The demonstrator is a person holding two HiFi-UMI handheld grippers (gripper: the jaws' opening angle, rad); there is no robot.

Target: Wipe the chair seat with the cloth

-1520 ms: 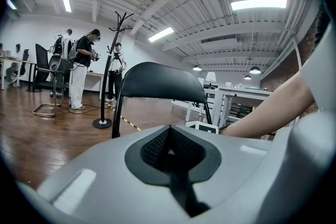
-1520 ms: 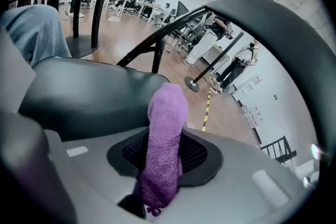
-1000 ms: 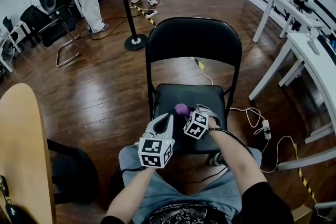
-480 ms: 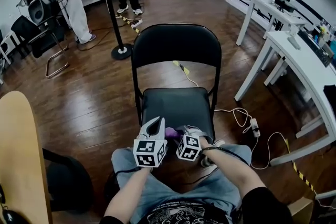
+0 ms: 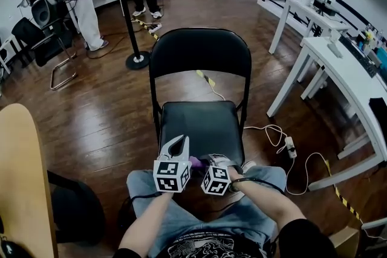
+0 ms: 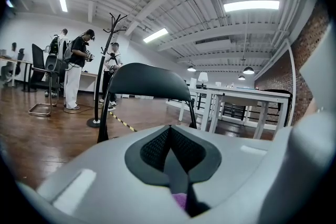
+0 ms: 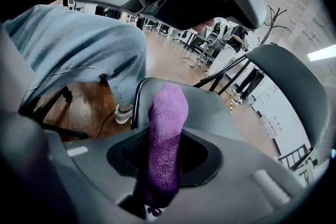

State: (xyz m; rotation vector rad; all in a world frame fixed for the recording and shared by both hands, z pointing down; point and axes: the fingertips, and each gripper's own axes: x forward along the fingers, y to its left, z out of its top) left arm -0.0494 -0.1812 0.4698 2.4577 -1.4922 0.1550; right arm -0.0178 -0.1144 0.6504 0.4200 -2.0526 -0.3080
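Between the jaws of the right gripper (image 5: 208, 161) sits the purple cloth (image 7: 167, 113), pinched tight, at the front edge of the black chair seat (image 5: 202, 124). Just left of it, the left gripper (image 6: 168, 128) has its jaws pressed together, empty. Beyond both lie wooden floor (image 5: 109, 112), a coat stand (image 5: 124, 3) and white desks (image 5: 338, 51).

Purple cloth (image 7: 166, 134), a nubby terry weave bunched into a thick roll, stands pinched between the jaws of your right gripper (image 5: 207, 162), its rounded end poking out past the tips. From your head view only a small purple tuft shows, at the front edge of the chair seat (image 5: 202, 124); whether it touches the seat cannot be told. The seat is a black padded square with a dull sheen, lying level on a black folding frame. Its curved black backrest (image 5: 200, 54) rises upright at the far side.
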